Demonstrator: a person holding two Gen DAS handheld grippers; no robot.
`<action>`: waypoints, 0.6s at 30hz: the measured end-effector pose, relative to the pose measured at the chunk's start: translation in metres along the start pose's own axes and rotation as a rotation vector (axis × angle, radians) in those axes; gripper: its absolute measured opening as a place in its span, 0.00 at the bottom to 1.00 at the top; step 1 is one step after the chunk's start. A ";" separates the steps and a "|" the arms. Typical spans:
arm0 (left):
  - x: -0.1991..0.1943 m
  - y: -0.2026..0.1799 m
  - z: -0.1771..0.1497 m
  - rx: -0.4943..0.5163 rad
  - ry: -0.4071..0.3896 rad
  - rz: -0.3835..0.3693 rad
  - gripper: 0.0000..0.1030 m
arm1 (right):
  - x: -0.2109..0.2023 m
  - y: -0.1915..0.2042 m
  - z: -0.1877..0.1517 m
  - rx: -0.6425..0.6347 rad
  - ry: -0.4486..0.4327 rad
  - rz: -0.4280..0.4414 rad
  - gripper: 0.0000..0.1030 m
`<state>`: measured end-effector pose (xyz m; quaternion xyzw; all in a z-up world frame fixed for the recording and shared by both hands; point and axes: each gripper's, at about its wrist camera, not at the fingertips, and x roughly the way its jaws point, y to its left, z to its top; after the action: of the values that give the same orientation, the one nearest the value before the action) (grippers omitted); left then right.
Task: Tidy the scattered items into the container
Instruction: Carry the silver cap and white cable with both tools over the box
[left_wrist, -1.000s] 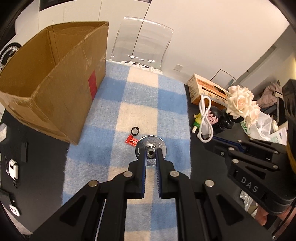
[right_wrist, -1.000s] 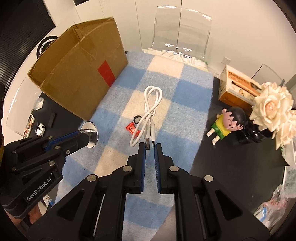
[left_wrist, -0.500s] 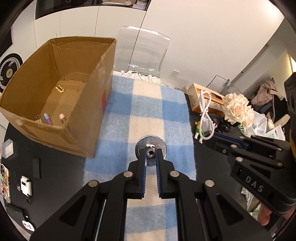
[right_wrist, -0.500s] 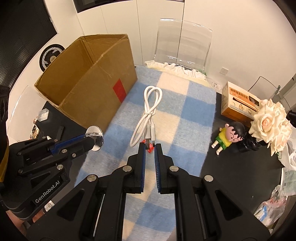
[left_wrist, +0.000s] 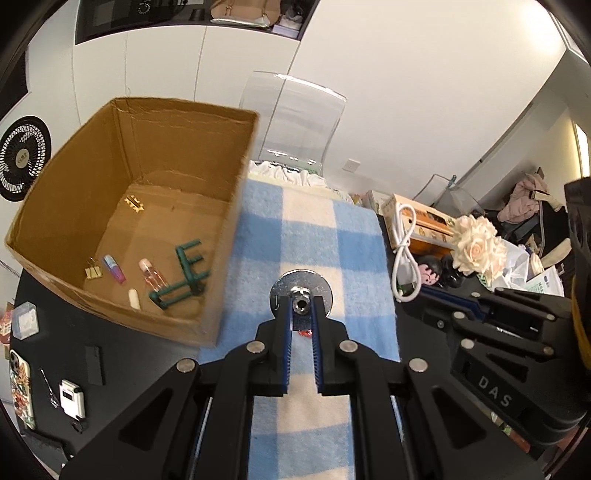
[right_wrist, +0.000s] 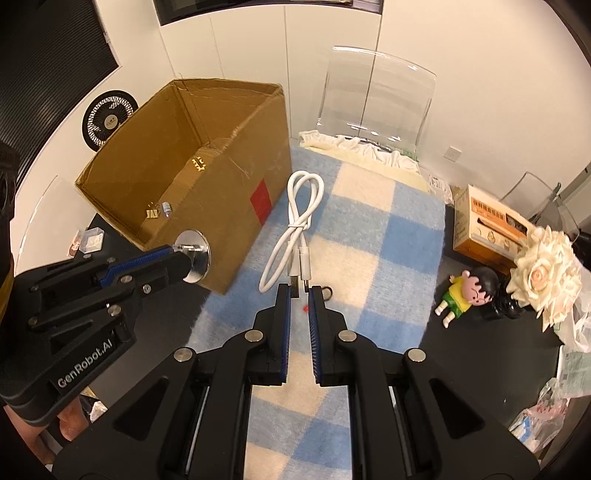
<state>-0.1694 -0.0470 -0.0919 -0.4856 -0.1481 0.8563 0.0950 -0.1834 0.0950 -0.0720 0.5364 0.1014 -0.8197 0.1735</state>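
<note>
A: What's the biggest thing in front of you?

B: You have a black table (right_wrist: 480, 362) with a blue and cream checked blanket (left_wrist: 306, 229) laid along it. At the blanket's left edge, touching it, stands an open cardboard box (left_wrist: 229, 258), the container for this job. Behind the blanket's far end there's a clear plastic chair (right_wrist: 376, 96).

A: What's already in the box?

B: On its floor you can see a green rack (left_wrist: 184, 273), a small clear bottle (left_wrist: 152, 275), a purple tube (left_wrist: 113, 268), a gold binder clip (left_wrist: 93, 271) and a small white capsule (left_wrist: 133, 298).

A: And your claws?

B: Your left gripper (left_wrist: 301, 306) is pinched narrow on the stem of a shiny metal disc (left_wrist: 301, 291), held up in the air over the blanket, just right of the box's near corner. Your right gripper (right_wrist: 300, 291) is also pinched narrow, gripping the plug ends of a white cable (right_wrist: 295, 225); its loop hangs out ahead of the fingers, above the blanket and beside the box's red-marked wall.

A: Anything still loose?

B: Yes. A small black ring (right_wrist: 327, 291) and a tiny red scrap (right_wrist: 305, 307) lie on the blanket below your right gripper. Off to the right, on the bare table, you have an orange carton (right_wrist: 487, 229), a bunch of cream roses (right_wrist: 543, 277) and a little cartoon figure (right_wrist: 465, 295) in a yellow shirt.
</note>
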 end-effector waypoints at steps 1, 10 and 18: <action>-0.001 0.004 0.002 -0.002 -0.004 0.000 0.09 | 0.000 0.004 0.003 -0.003 0.000 0.000 0.09; -0.013 0.035 0.019 -0.028 -0.029 -0.019 0.09 | 0.001 0.035 0.024 -0.030 -0.001 -0.015 0.09; -0.020 0.070 0.035 -0.050 -0.046 -0.025 0.09 | 0.006 0.062 0.047 -0.046 -0.003 -0.021 0.09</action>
<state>-0.1905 -0.1242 -0.0825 -0.4661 -0.1775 0.8620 0.0902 -0.2002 0.0203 -0.0571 0.5298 0.1256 -0.8198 0.1774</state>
